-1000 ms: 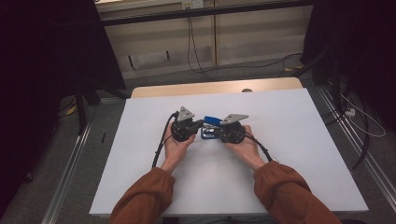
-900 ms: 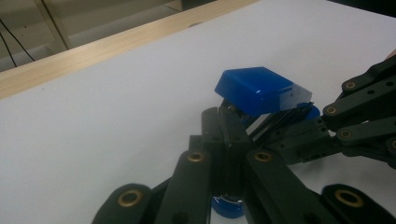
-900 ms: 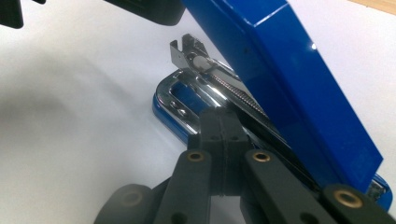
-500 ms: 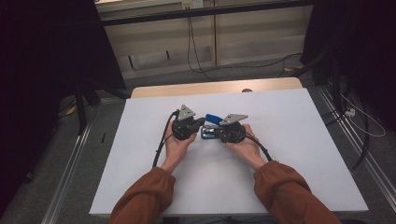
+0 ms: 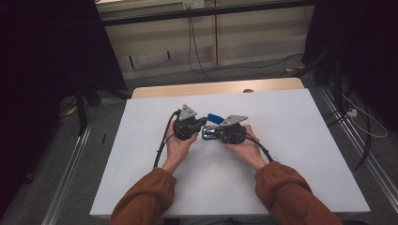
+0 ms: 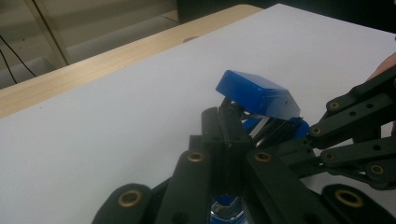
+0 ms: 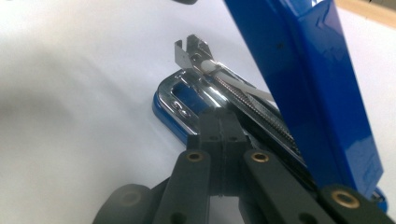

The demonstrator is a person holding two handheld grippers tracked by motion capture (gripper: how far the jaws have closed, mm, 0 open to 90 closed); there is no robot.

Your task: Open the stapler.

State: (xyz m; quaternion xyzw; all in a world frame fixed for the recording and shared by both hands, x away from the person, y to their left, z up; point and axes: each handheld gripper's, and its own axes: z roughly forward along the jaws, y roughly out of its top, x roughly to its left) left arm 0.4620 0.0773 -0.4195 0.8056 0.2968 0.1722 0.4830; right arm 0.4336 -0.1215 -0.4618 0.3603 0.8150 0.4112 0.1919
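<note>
White sheet covering a pale wooden table [image 5: 291, 140], dim room with cables and dark curtains behind. Near the middle, a blue stapler [image 5: 212, 126] with chrome base, lid swung up and open, staple channel and spring exposed. Left gripper [image 5: 202, 123] and right gripper [image 5: 212, 134], each black with a grey three-cornered plate, meeting at the stapler from either side, held in a person's hands with rust-brown sleeves [image 5: 145, 201]. Left jaws drawn tight together just under the raised blue lid [image 6: 257, 93], apparently propping it open. Right jaws likewise closed, resting against the chrome base [image 7: 187, 105], seemingly pinning it flat. Whether either pair actually pinches a part: impossible to tell. Probably arranged for access to the staple channel [image 7: 243, 95].
</note>
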